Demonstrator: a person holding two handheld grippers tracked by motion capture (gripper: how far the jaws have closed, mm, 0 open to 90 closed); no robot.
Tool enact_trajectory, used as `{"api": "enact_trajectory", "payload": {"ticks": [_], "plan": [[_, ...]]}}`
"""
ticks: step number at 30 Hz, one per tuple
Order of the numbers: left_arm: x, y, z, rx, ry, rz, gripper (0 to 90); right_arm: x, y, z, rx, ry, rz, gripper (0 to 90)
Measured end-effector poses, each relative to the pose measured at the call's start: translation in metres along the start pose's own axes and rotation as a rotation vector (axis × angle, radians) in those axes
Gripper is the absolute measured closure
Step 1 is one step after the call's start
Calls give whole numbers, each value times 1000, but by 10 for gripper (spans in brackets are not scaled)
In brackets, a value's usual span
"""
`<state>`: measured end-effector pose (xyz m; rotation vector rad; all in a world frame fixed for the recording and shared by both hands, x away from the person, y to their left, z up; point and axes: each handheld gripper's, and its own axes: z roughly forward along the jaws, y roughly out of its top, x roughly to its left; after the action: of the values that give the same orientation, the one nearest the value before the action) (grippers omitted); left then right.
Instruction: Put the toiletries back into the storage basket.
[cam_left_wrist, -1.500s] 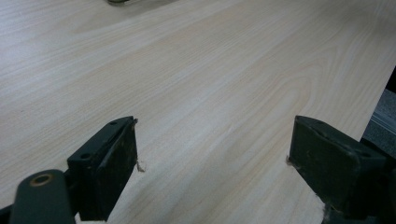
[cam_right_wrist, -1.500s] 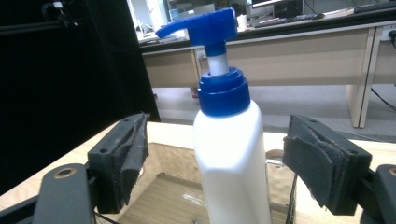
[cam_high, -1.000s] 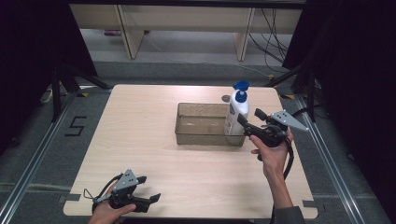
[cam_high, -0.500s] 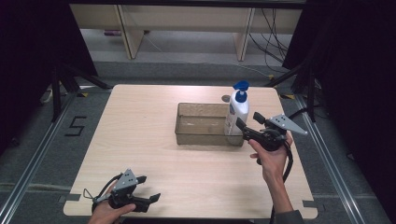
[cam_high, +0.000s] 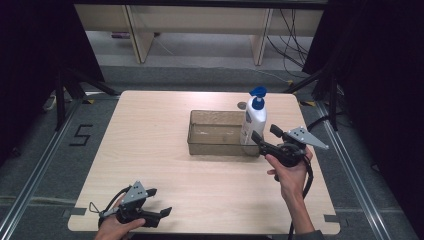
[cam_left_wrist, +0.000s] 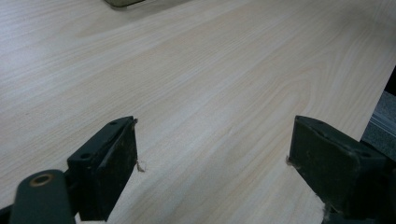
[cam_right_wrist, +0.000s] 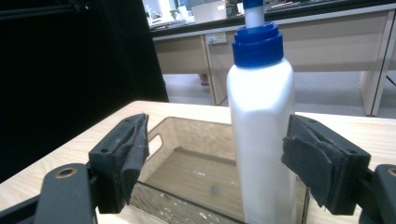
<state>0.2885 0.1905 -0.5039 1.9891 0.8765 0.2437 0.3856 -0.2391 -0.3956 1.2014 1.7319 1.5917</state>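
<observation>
Unlabelled white pump bottle (cam_right_wrist: 261, 140) (blue cap) between wide-open, non-touching right gripper (cam_right_wrist: 224, 163) jaws.

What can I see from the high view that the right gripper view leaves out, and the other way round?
The high view alone takes in the whole table, both hands, and the left gripper resting open near the table's front edge, far from the work.

The right gripper view alone gives a close look at the right gripper's worn pads, standing wide with the bottle between them but not pressed, and desks in the background.

Both show the white pump bottle with its blue top, standing at the end of the clear tray.
</observation>
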Motion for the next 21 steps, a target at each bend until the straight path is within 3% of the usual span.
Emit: {"api": "enact_trajectory", "payload": {"ticks": [3, 4, 5, 6, 12, 14, 17, 21], "plan": [[0, -1, 1, -11, 0, -2, 148, 1, -1, 0, 0, 3, -5, 230], [0, 0, 0, 3, 2, -1, 148, 3, -2, -1, 10, 12, 17, 230], [0, 0, 0, 1, 3, -3, 149, 2, -3, -1, 7, 6, -8, 231], [0, 0, 0, 3, 2, -1, 148, 4, -4, -1, 11, 15, 12, 231], [0, 0, 0, -3, 2, -3, 148, 9, -8, -1, 25, 16, 1, 230], [0, 0, 0, -2, 1, -2, 148, 11, -10, -2, 21, 39, -27, 232], [1, 0, 0, 0, 1, -3, 148, 17, -13, -2, 33, 55, -6, 233], [0, 0, 0, -3, 2, -4, 148, 21, -17, -1, 43, 71, -12, 232]]}}
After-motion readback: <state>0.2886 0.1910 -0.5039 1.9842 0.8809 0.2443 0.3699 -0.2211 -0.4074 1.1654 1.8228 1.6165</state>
